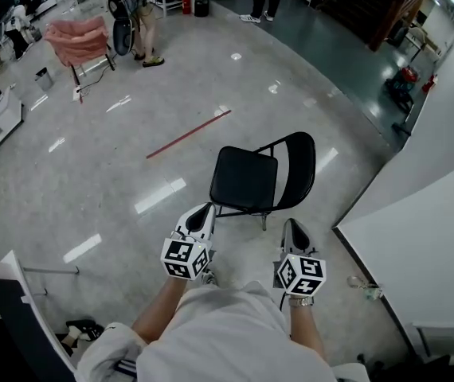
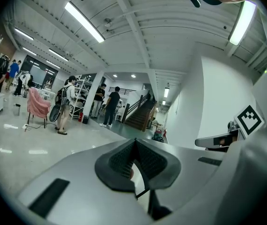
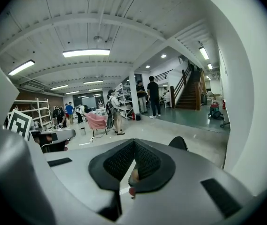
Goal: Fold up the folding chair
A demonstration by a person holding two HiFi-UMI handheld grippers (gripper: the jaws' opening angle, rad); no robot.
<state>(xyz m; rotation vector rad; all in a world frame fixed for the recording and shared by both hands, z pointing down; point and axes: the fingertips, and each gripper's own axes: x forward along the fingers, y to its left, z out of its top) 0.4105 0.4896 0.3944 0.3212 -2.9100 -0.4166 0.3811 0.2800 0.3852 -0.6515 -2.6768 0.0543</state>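
In the head view, one black folding chair [image 1: 244, 179] is observed standing unfolded on the pale floor [image 1: 115, 181], just ahead of the left gripper [image 1: 204, 210] and the right gripper [image 1: 291, 224]. One red strip [image 1: 189, 134] lies beyond the chair, and one pink-draped chair [image 1: 78, 40] stands well apart. In the left gripper view the jaws are found pressed together with nothing held. In the right gripper view they are likewise closed and empty, and the folding chair's backrest is seen past them.

Glossy grey floor [image 1: 131, 150], white wall [image 1: 434, 237], strip lights [image 3: 85, 53].
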